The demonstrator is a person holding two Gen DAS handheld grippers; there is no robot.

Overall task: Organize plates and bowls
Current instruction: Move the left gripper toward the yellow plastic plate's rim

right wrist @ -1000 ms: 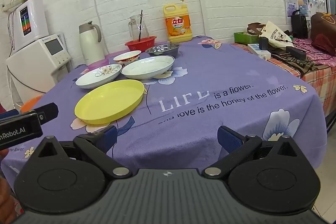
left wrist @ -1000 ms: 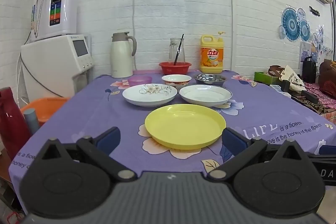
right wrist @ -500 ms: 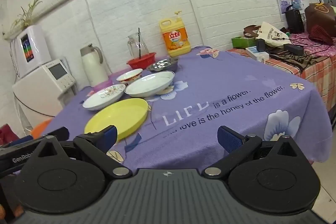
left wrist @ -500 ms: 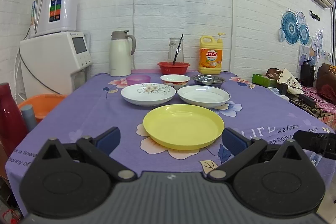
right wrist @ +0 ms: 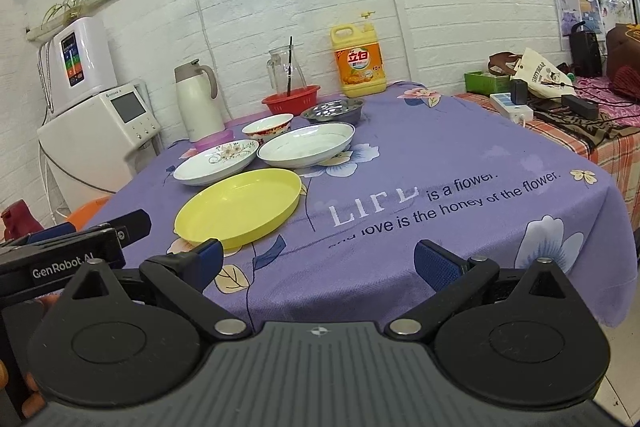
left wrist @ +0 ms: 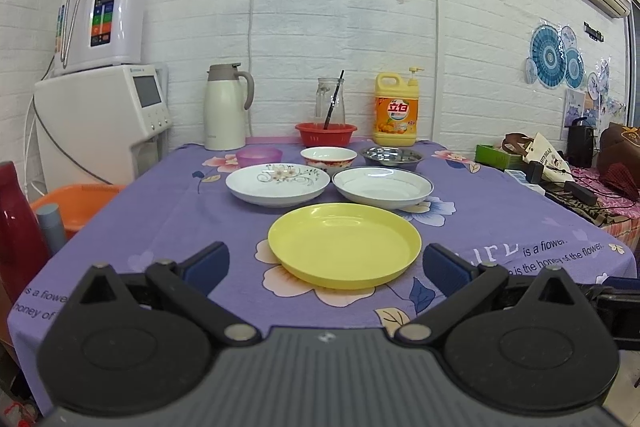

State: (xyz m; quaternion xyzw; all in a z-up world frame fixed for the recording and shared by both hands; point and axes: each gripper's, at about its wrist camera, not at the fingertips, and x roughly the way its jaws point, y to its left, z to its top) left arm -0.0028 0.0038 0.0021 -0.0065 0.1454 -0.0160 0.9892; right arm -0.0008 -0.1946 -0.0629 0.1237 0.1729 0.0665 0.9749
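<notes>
We hold both grippers short of the tabletop [left wrist: 160, 219], the left gripper [left wrist: 324, 263] and right gripper [right wrist: 318, 259] each with jaws released and empty. The yellow plate [left wrist: 344, 245] lies nearest at our left's twelve o'clock; beyond it sit the floral plate [left wrist: 277, 179] at eleven and the white plate [left wrist: 383, 187] at one, with bowls behind.
</notes>
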